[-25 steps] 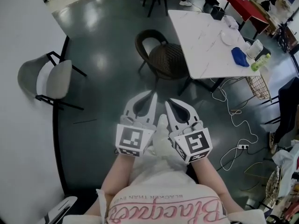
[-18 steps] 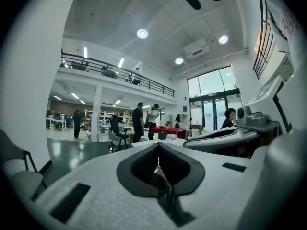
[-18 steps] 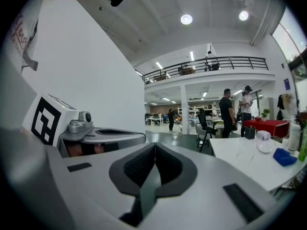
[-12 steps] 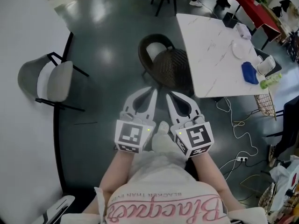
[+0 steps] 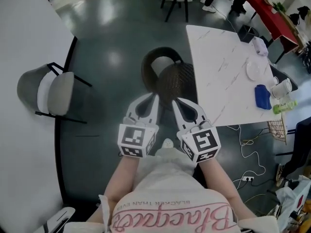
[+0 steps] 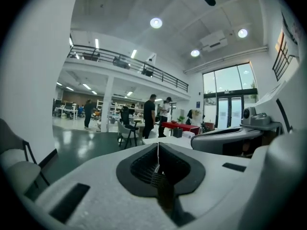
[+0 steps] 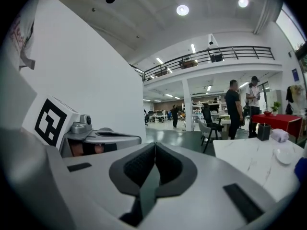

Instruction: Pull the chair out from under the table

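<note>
head view looks steeply down on the left gripper (image 5: 154,96) and the right gripper (image 5: 174,101), held side by side in front of the person's torso, marker cubes nearest the camera. both point toward the dark wicker chair (image 5: 167,74), which stands just beyond the fingertips. its rounded back lies ahead of the left fingers (image 5: 153,108). its seat, ahead of the right fingers (image 5: 179,111), runs under the near edge of the white marble worktop (image 5: 223,67). whether either gripper touches the chair cannot be told.

the worktop spreads ahead and to the right of the right fingers. a plate (image 5: 253,71), a blue object (image 5: 262,96) and a green bottle (image 5: 284,107) sit along its far right side. white cables (image 5: 245,142) trail over the floor (image 5: 107,47) to the right of the right gripper. a grey chair (image 5: 46,89) stands well off to the left of the left fingers, by the white wall (image 5: 24,42).

left gripper view shows its fingers closed tip to tip, the dark pads (image 6: 144,166) meeting with nothing between them. right gripper view shows the same: fingers closed and empty, with the worktop's corner to their right.
</note>
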`<state>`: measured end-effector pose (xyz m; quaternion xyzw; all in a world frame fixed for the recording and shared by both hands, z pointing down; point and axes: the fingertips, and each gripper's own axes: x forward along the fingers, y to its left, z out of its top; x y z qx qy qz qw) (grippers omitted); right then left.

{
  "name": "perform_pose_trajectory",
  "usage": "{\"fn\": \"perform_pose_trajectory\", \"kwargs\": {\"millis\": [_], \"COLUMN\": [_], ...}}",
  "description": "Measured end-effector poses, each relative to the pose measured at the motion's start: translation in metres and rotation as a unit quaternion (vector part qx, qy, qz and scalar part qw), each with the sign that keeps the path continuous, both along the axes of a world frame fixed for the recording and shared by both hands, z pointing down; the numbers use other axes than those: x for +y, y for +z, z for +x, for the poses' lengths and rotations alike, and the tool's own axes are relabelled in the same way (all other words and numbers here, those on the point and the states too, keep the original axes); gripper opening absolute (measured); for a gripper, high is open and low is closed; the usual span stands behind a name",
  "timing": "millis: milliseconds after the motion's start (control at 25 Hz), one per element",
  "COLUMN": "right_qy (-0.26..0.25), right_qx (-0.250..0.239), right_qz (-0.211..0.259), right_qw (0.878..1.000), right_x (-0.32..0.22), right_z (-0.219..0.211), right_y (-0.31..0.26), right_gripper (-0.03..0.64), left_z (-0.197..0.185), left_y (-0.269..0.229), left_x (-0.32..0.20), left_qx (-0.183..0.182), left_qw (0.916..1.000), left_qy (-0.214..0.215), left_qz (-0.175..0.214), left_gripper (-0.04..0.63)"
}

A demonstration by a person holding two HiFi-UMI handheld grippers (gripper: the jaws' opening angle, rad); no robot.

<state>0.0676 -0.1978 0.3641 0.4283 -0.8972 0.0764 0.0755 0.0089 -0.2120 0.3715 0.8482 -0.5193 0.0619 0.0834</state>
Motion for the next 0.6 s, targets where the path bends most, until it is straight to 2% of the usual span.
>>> {"fn": "perform_pose_trajectory", "kwargs": {"millis": [240, 280, 400, 600], "right_qy": [-0.008, -0.009, -0.01, 0.011], "right_qx": [-0.004, -0.005, -0.007, -0.011], "right_qz": [-0.02, -0.022, -0.03, -0.051], "right_qw": [1.0, 1.0, 0.999, 0.999], "right_x": [-0.044, -0.049, -0.064, -0.091], "right_z": [-0.003, -0.006, -0.013, -0.022], "right_y": [0.015, 0.015, 0.018, 0.027], "right_gripper": [0.003, 0.003, 0.003, 0.003], "left_z": [-0.003, -0.007, -0.018, -0.025], "left_y": [0.026, 0.028, 0.039, 0.064], "left_x": [-0.038, -0.043, -0.056, -0.076], "left_qx": [-0.013, -0.013, -0.012, -0.044], "left_qw": [0.9993, 0.999, 0.9977, 0.9947], "left_qy": [-0.005, -0.008, -0.015, 0.025], "left_qz": [-0.036, -0.043, -0.064, -0.089], "left_gripper": [0.011, 0.033, 0.16, 0.167]}}
